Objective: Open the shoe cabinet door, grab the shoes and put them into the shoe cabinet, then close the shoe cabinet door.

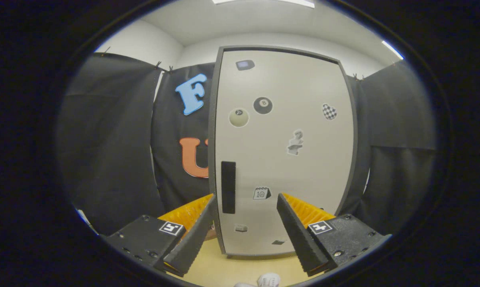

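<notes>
The shoe cabinet [283, 151] stands upright straight ahead on the pale table [240, 265]. Its white door is shut, framed in dark grey and dotted with stickers. A black vertical handle [228, 187] sits near the door's left edge, low down. My gripper [245, 201] is open, nothing between its fingers; the handle lies beyond them, a little right of the left fingertip [208, 203]. A small part of a white shoe [268, 280] peeks up below the fingers, close to me.
Black cloth walls [112, 151] close in the booth to the left, right and behind the cabinet. White room wall and ceiling lights [299, 3] show above. Bare tabletop lies between me and the cabinet's foot.
</notes>
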{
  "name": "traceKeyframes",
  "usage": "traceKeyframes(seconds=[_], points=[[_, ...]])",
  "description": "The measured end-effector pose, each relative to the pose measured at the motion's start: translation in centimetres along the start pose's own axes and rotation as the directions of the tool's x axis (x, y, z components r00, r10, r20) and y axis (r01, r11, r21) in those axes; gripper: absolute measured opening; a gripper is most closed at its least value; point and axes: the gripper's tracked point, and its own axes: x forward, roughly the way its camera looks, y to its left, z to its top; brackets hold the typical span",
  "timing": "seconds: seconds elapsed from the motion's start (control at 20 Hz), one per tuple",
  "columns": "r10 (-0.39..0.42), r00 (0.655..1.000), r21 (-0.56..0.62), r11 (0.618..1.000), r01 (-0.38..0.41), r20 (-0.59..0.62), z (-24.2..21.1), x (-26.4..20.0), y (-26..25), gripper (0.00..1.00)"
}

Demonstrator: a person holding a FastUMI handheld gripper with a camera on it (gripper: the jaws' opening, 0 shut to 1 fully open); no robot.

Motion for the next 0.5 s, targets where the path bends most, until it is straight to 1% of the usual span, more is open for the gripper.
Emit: traceKeyframes(seconds=[0.2,0.5], points=[[0.034,0.999,-0.006,0.999,-0.034,-0.026,-1.3,4.2,2.4,0.99],[0.014,0.999,-0.015,1.0,-0.015,-0.04,-1.7,9.2,3.0,0.99]])
